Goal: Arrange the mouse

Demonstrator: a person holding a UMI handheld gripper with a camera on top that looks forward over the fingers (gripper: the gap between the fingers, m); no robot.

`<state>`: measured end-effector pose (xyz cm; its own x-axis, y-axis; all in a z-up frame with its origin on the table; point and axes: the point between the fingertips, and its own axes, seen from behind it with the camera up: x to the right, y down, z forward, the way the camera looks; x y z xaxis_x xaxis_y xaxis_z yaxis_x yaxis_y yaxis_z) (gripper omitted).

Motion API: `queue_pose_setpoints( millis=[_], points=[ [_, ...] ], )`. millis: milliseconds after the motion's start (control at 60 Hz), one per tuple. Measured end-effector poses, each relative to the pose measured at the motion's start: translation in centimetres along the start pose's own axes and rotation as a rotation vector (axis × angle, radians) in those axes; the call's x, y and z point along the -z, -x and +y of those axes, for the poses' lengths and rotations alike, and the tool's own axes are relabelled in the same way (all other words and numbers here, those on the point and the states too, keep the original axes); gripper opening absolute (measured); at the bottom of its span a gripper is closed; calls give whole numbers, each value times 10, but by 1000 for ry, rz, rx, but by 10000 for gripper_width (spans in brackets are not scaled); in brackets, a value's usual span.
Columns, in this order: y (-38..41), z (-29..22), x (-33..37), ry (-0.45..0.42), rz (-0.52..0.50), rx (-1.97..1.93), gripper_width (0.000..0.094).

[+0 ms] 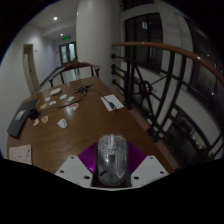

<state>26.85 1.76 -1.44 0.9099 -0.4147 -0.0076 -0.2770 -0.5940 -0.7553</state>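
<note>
The long wooden table (75, 105) stretches away ahead of me, and I take it as my landmark. Along its far side runs a curved railing (150, 60) with dark bars, and beyond its far end a pale wall rises with a small green sign (68, 33) high up. On the table, toward its near left end, lies a dark flat thing that could be a laptop (18, 122), though I cannot be sure. Further along the tabletop sit scattered papers (112, 101) and a few small white bits I cannot name.

Nearest the table's close end, I carry the mouse (110, 156), a pale translucent one standing upright. My gripper (110, 165) appears clamped on it, both fingers pressing its sides, the purple pads showing behind it. It seems lifted clear of the tabletop.

So I judge the pick-up done and the placing still ahead: the mouse must yet be set down on the table in its proper spot and released
</note>
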Motion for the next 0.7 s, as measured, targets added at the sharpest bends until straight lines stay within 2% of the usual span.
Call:
queue_pose_setpoints(
  millis=[67, 150, 267, 333, 367, 400, 467, 567, 617, 650, 700],
  points=[
    [-2, -21, 36, -66, 57, 30, 377],
    [50, -55, 97, -190, -3, 26, 374],
    [153, -67, 169, -254, -92, 111, 372],
    [228, -49, 191, -244, -197, 133, 374],
    [259, -23, 192, -230, -248, 154, 375],
    [289, -8, 186, -188, -275, 184, 374],
    [325, 51, 170, -106, -296, 276, 374],
    [354, 101, 143, -8, -318, 303, 371],
    [356, 125, 137, 13, -315, 299, 375],
    [361, 121, 134, -18, -323, 259, 375],
    [361, 122, 132, -11, -333, 222, 375]
  ],
)
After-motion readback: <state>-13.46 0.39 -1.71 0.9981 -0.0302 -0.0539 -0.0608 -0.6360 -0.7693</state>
